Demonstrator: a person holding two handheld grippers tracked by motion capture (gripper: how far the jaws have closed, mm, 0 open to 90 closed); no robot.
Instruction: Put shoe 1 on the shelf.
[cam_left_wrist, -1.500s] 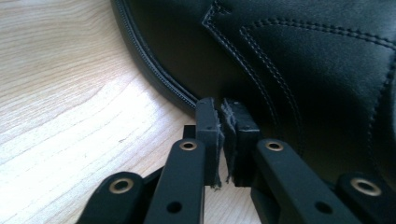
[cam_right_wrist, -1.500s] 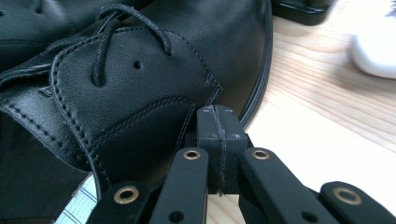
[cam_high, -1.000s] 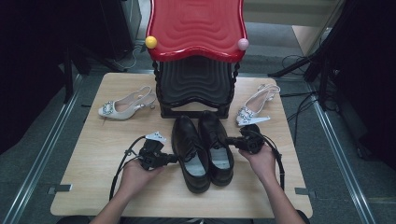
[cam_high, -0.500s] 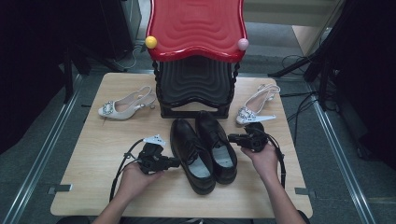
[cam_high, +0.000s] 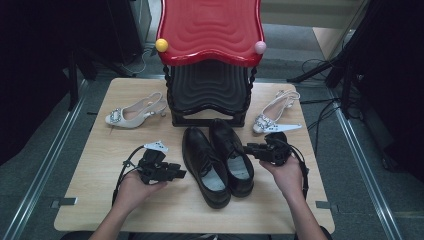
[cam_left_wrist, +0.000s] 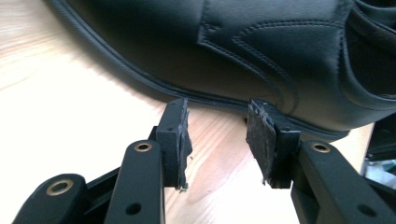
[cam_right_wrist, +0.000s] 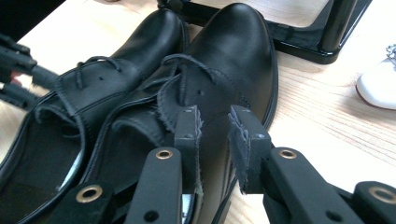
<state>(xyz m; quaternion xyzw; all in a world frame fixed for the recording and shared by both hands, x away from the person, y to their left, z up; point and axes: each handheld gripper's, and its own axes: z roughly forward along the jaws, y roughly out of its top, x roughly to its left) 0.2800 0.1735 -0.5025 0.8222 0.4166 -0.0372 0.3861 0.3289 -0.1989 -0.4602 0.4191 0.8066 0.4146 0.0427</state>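
Taking the pair of black lace-up shoes (cam_high: 217, 162) as the landmark: they lie side by side in the middle of the wooden desk (cam_high: 90, 200), heels toward the person, toes toward the far edge.

Nearest the person, the left tool (cam_high: 175, 174) sits just to the left of the left shoe (cam_left_wrist: 224, 56), held in the left hand (cam_high: 131, 187). Its jaws have just been opening and now stand apart with only bare desk between the pads; in the left gripper view the pads stop just short of the shoe's sole edge, not pressing on it.

On the other side, the right tool (cam_high: 248, 148) is just beside the right shoe (cam_right_wrist: 224, 60), held in the right hand (cam_high: 287, 175). Its jaws have also just been opening; in the right gripper view they stand a narrow gap apart in front of the shoe's laced upper, gripping nothing.

Beyond the toes stands a black stepped rack (cam_high: 209, 95) with a red wavy top (cam_high: 210, 27), close to the shoes. Farther left of the pair lies a white slingback heel (cam_high: 132, 115); farther right, its mate (cam_high: 272, 112).
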